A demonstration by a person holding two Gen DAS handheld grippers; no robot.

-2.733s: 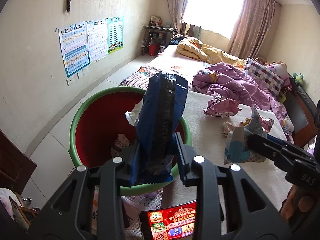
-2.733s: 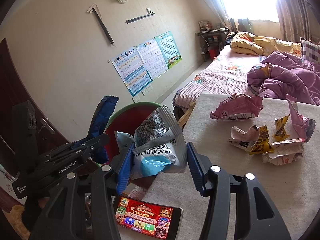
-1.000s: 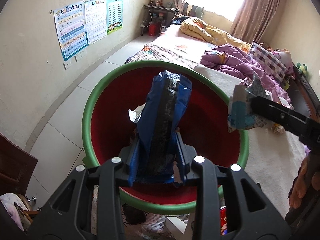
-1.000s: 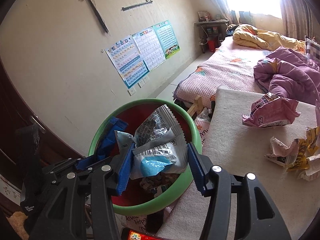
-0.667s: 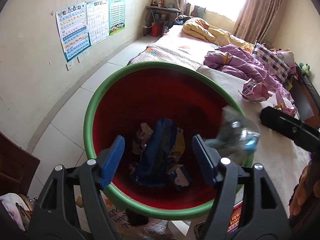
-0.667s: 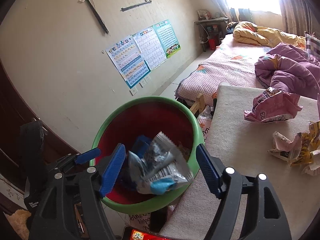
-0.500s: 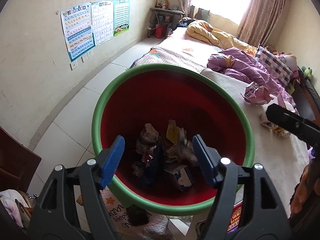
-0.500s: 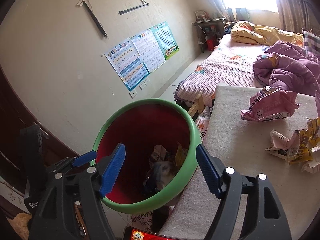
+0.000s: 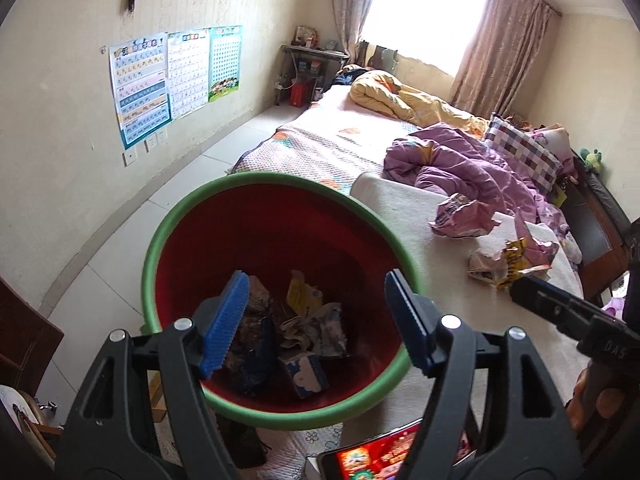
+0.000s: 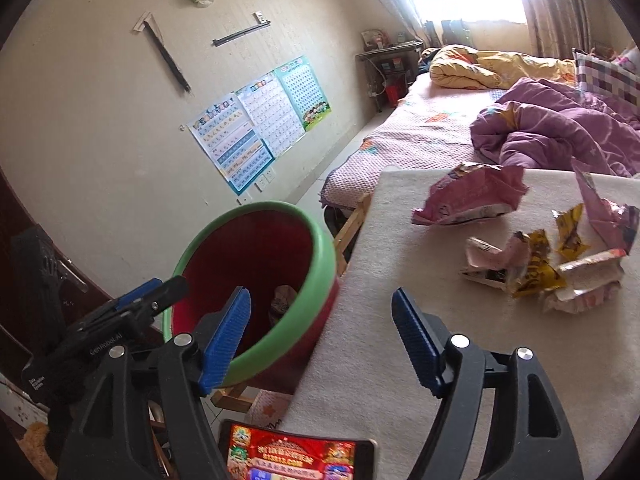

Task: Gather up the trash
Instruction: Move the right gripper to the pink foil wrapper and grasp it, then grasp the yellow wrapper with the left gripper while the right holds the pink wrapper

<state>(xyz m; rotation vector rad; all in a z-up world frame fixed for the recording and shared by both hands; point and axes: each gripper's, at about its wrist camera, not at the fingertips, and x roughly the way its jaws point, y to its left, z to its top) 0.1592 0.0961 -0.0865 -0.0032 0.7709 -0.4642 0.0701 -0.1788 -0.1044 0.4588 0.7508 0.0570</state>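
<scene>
Trash lies in two places: discarded wrappers at the bottom of the red bin (image 9: 276,248) with the green rim, and uncollected wrappers on the cream pad (image 10: 384,320) to its right. Left to right: the left gripper (image 9: 316,316) hangs over the bin mouth, its blue-padded jaws spread wide and holding nothing, a pose consistent with a release made directly above the opening so that whatever falls lands inside. Below it, a dark blue packet (image 9: 256,352), a yellow scrap (image 9: 300,298) and crumpled printed wrappers (image 9: 320,332) rest on the bin floor. The bin stands against the pad's edge, probably so that each carry is short. The right gripper (image 10: 320,332) is likewise spread and empty, positioned over the boundary between bin rim and pad, and faces the remaining litter. Farther right on the pad, well apart from the bin, lie a pink snack bag (image 10: 468,198) and, beside it, a crumpled heap of yellow and pink wrappers (image 10: 548,268). A phone (image 10: 296,456) with a lit red screen lies at the pad's near edge. Judged from this layout, the task is partly done; the next reach would be toward the pink bag
</scene>
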